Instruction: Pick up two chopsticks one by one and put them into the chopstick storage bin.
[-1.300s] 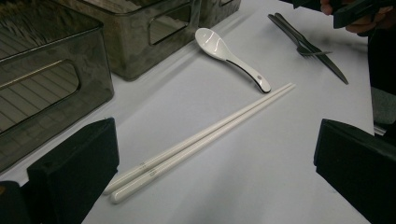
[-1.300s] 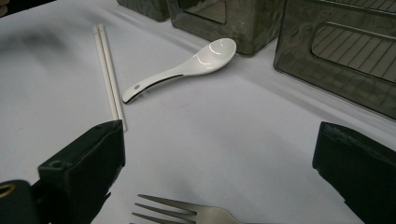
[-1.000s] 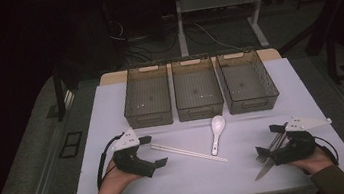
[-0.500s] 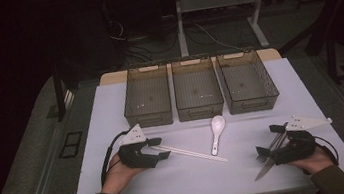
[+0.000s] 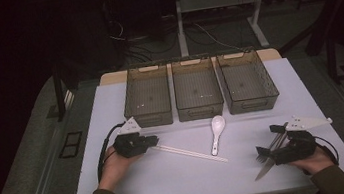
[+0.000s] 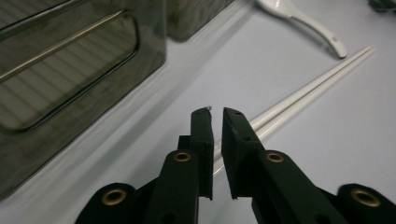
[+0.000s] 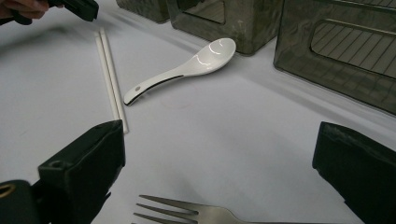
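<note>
A pair of white chopsticks (image 5: 192,153) lies side by side on the white table (image 5: 182,186), left of centre. My left gripper (image 5: 153,141) is at their near-left end. In the left gripper view its jaws (image 6: 217,114) have just been closing and now stand nearly together, with the chopsticks (image 6: 303,93) running in between them. A white ceramic spoon (image 5: 217,131) rests right of the chopsticks. My right gripper (image 5: 269,142) sits open at the right, and a metal fork (image 7: 187,212) lies on the table between its wide jaws (image 7: 219,128).
Three smoky see-through bins (image 5: 148,92) (image 5: 197,86) (image 5: 247,79) stand in a row at the back of the table. A knife (image 5: 265,168) lies by the right hand, near the front edge. The spoon (image 7: 187,70) and chopsticks (image 7: 112,79) lie between the two hands.
My left hand has moved right toward the chopsticks' end, and its jaws have gone from wide open to nearly together around them. The right hand has kept still.
</note>
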Demonstrator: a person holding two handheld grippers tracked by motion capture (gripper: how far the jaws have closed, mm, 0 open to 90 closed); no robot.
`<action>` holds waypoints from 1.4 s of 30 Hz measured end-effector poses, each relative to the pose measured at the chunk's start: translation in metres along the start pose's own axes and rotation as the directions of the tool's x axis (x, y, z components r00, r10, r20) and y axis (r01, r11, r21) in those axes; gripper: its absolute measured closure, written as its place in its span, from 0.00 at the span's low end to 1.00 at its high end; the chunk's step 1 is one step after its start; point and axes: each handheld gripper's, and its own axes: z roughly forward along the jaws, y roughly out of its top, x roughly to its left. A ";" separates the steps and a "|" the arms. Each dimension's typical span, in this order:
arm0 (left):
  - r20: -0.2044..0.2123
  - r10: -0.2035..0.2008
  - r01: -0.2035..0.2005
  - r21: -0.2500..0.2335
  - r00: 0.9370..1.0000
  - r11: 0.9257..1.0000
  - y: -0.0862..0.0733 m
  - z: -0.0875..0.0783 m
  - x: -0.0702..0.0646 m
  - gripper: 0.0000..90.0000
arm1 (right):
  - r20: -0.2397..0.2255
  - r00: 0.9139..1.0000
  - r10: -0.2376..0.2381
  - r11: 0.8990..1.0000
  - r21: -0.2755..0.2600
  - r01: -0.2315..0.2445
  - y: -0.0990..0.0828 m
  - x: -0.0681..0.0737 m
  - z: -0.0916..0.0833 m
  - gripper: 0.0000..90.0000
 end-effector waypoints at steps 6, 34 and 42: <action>-0.017 -0.011 0.011 0.026 1.000 1.000 -0.005 -0.003 0.004 0.97 | 0.000 1.000 0.002 1.000 -0.001 -0.002 0.000 0.000 -0.001 0.03; -0.038 0.027 -0.024 0.083 0.999 0.996 -0.006 0.007 0.001 0.99 | -0.003 1.000 0.001 1.000 0.002 -0.001 0.000 0.000 -0.001 0.03; -0.026 0.021 -0.019 0.080 0.999 0.997 -0.008 0.004 0.000 0.99 | -0.003 1.000 0.002 1.000 0.003 -0.002 0.000 0.000 -0.001 0.03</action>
